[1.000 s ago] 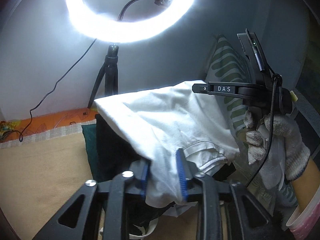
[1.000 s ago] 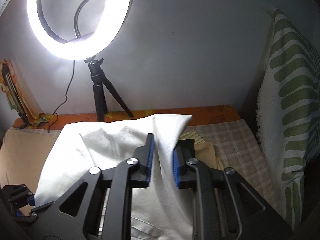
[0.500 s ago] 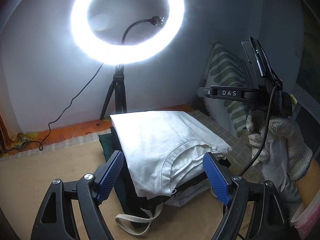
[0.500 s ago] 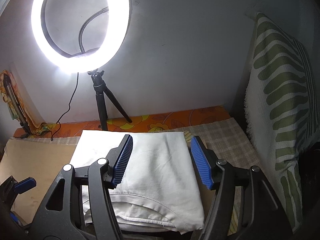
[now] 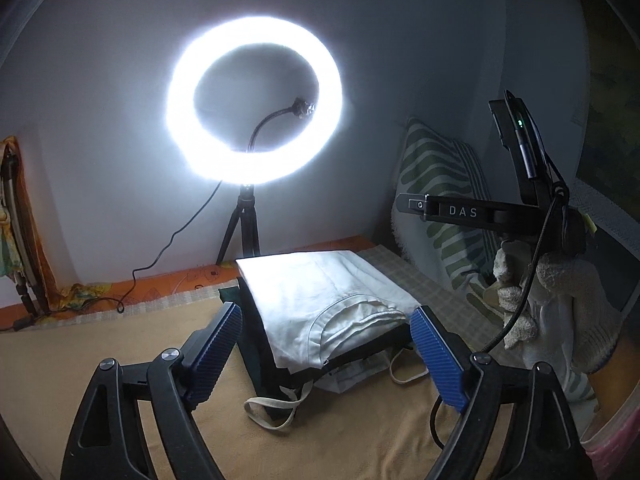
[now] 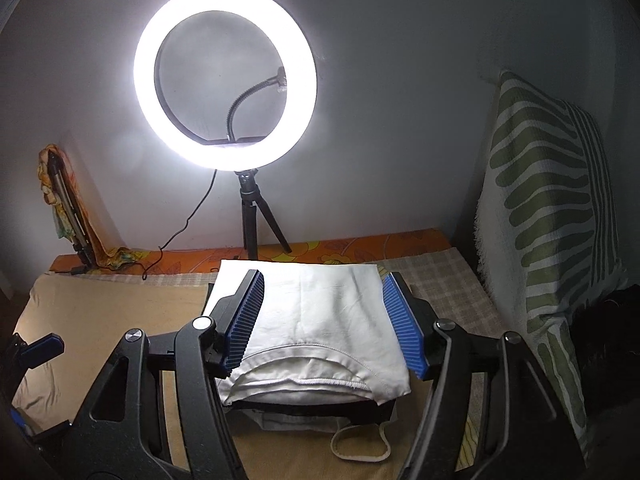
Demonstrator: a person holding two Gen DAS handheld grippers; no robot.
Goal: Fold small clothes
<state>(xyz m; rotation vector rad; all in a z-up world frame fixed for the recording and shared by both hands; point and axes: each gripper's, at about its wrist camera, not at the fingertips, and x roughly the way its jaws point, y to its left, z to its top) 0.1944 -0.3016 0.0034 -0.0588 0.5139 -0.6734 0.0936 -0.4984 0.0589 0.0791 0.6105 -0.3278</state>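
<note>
White cotton, the folded garment (image 6: 316,320) lies atop a dark stack on the tan mat (image 5: 120,340). Your left gripper (image 5: 326,354) and right gripper (image 6: 324,322) hang spread and empty; snag that loose layered hem and the fold could spill open.

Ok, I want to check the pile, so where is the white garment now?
In both views the white garment lies folded on top of the dark clothes, mid-bed, just before the ring light, with the striped pillow to its right.
</note>
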